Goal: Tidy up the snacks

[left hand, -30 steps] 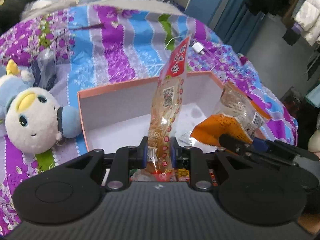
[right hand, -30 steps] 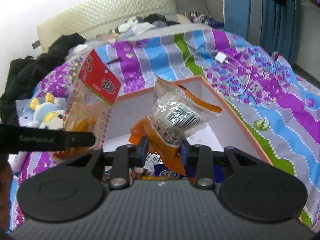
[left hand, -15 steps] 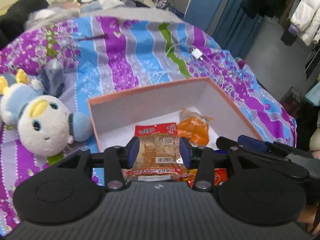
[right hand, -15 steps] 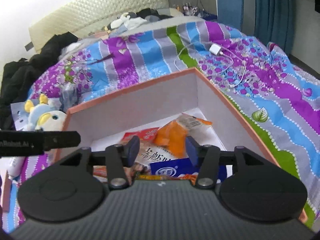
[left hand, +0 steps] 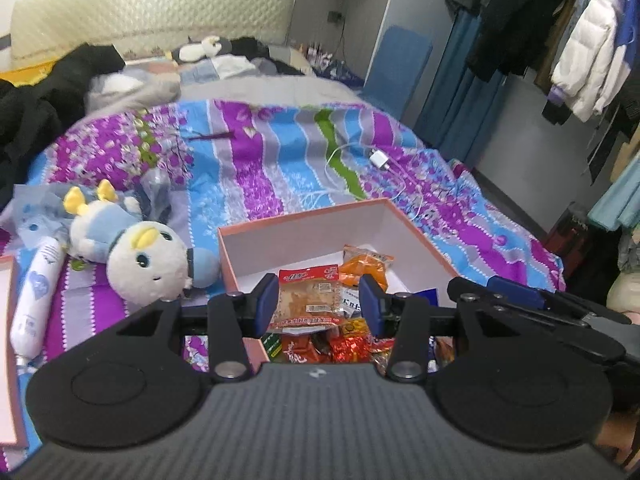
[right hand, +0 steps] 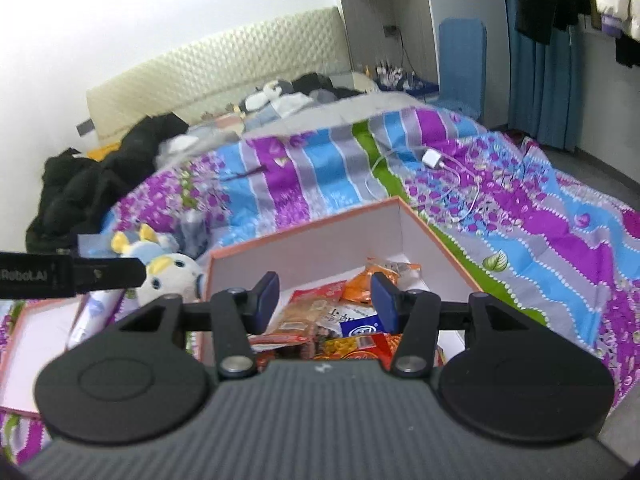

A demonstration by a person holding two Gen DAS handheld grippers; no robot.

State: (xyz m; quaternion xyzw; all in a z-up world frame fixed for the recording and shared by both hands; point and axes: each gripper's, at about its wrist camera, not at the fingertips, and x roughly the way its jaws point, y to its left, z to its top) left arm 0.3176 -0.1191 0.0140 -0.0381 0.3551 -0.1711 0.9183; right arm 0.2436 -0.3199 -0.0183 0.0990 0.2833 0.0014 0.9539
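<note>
An open box with orange edges and white walls (left hand: 304, 236) (right hand: 320, 248) sits on the striped bedspread and holds several snack packs. A clear pack with a red top and brown contents (left hand: 308, 300) (right hand: 304, 312) lies flat in it. Behind that rests an orange pack (left hand: 364, 264) (right hand: 376, 280), and a blue and white pack (right hand: 360, 326) lies beside them. My left gripper (left hand: 319, 298) hovers above the box's near side, open, nothing between its blue pads. My right gripper (right hand: 326, 296) hangs alongside, also open and holding nothing.
A blue and white plush toy (left hand: 144, 260) lies left of the box, with a white tube (left hand: 36, 292) beyond it. The box lid (right hand: 36, 340) lies at the far left. A white charger and cable (left hand: 378, 158) trail behind the box. Dark clothes (left hand: 24, 120) are piled near the headboard.
Both grippers opened and let go of their packs, which now lie flat in the box. Both have since risen and drawn back, so more of the bed shows.
</note>
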